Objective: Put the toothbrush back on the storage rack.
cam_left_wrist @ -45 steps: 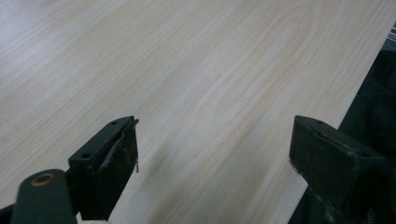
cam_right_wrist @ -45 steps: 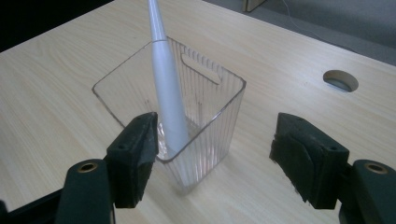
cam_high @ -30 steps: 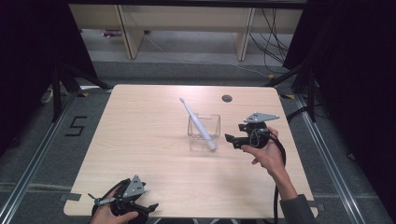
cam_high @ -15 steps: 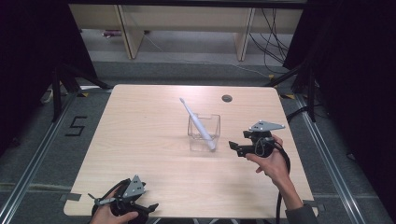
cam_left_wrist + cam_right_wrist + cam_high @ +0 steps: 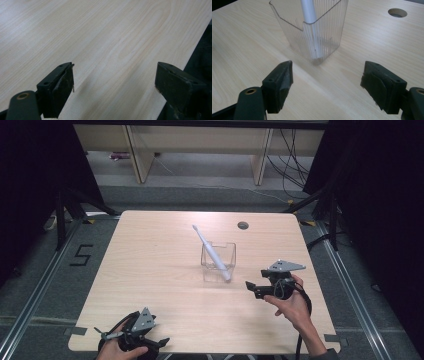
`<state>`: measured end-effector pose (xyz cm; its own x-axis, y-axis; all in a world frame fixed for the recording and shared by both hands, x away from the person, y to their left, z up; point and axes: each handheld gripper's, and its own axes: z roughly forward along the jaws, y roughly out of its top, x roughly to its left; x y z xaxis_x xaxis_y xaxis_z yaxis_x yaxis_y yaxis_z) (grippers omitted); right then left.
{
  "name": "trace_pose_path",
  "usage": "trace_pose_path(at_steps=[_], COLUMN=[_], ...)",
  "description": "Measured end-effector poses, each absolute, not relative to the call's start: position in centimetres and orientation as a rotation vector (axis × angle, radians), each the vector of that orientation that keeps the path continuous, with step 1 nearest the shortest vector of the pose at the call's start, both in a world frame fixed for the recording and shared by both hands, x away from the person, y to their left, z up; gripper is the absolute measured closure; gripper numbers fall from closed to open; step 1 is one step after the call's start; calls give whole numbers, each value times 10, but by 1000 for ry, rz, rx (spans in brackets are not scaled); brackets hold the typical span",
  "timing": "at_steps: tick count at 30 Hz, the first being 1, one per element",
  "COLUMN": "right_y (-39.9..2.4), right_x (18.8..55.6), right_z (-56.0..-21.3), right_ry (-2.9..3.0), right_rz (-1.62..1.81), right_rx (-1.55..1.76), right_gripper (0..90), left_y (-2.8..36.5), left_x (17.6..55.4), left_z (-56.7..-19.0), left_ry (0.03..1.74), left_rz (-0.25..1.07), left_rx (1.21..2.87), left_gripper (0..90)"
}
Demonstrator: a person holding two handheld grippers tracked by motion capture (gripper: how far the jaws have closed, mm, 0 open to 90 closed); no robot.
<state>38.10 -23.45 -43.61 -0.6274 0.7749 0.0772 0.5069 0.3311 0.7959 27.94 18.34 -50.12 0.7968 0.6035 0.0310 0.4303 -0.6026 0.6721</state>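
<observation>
You held the right hand-held gripper [image 5: 255, 287] over the right side of the table [image 5: 160, 270], just right of and nearer than the clear cup [image 5: 218, 261], with its jaws pointing left toward the cup. Its jaws stood spread wide and held nothing; in the right gripper view [image 5: 325, 82] the bare wood showed between them and the cup [image 5: 312, 30] stood beyond, apart from both jaws. The cup sat upright near the middle of the table. A white toothbrush [image 5: 212, 253] leaned in it, handle end down inside, head tilted toward the far left above the rim. A round hole [image 5: 243, 225] lay in the table on the far side, right of the cup.

You held the left hand-held gripper [image 5: 132, 337] at the near left edge of the table, well apart from the cup. In the left gripper view [image 5: 113, 85] its jaws were spread over bare wood, empty, with the table edge at the right.
</observation>
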Motion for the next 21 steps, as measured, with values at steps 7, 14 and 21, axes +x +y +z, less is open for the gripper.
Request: trace_pose_path(at_steps=[7,14,21], right_y=[-233,-230,-231], right_x=[377,369,365], right_z=[-444,-453,-462], right_ry=[2298,2291,2299], right_rz=[1193,1212,1218], right_rx=[1132,1168,1140], right_gripper=[243,205,200], left_y=[184,184,184], left_x=[279,280,280], left_z=[-501,-501,-501], left_ry=[758,759,768], left_rz=[336,338,326], left_rx=[2308,2310,2302], left_gripper=[149,149,149])
